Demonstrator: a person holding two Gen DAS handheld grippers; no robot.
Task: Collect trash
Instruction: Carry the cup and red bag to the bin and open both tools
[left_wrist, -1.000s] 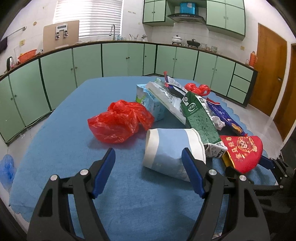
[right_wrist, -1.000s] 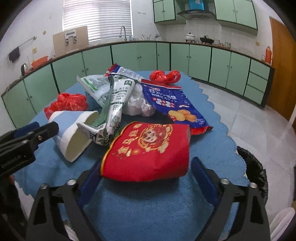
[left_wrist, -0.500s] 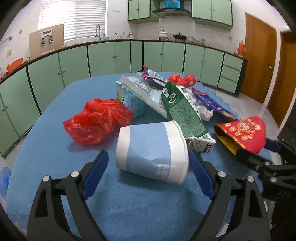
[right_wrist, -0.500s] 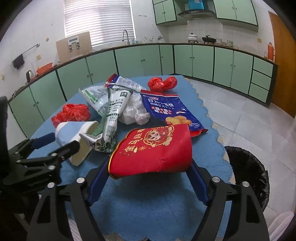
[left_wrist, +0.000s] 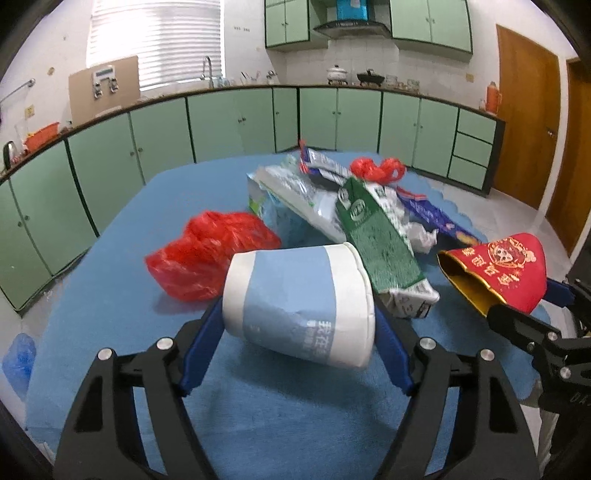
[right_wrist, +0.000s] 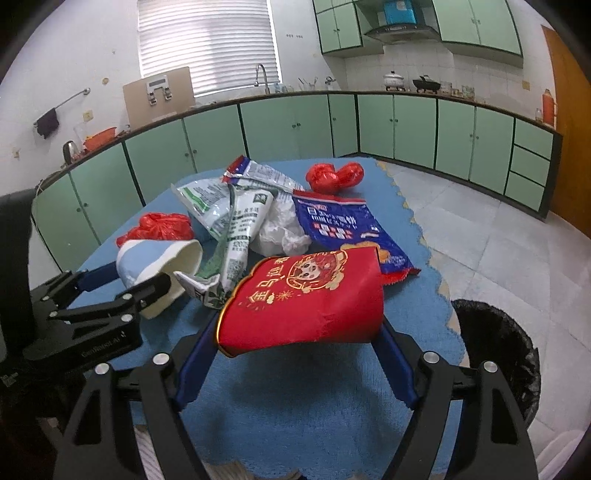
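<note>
My left gripper (left_wrist: 298, 325) is shut on a blue-and-white paper cup (left_wrist: 299, 302) lying on its side, held just above the blue table. My right gripper (right_wrist: 297, 332) is shut on a red paper cup with gold print (right_wrist: 306, 299), lifted off the table. The red cup also shows in the left wrist view (left_wrist: 498, 269), and the blue-and-white cup in the right wrist view (right_wrist: 155, 262). More trash lies on the table: a red plastic bag (left_wrist: 210, 251), a green carton (left_wrist: 380, 236), a blue snack bag (right_wrist: 343, 229), a crumpled white wrapper (right_wrist: 280, 229).
A black-lined trash bin (right_wrist: 495, 354) stands on the floor to the right of the table (left_wrist: 110, 295). A second red bag (right_wrist: 334, 177) lies at the table's far end. Green cabinets line the walls. A wooden door (left_wrist: 528, 122) is at the right.
Both grippers closed on their cups and lifted them slightly. The left gripper moved forward around the blue-and-white cup; the right raised the red cup off the table.
</note>
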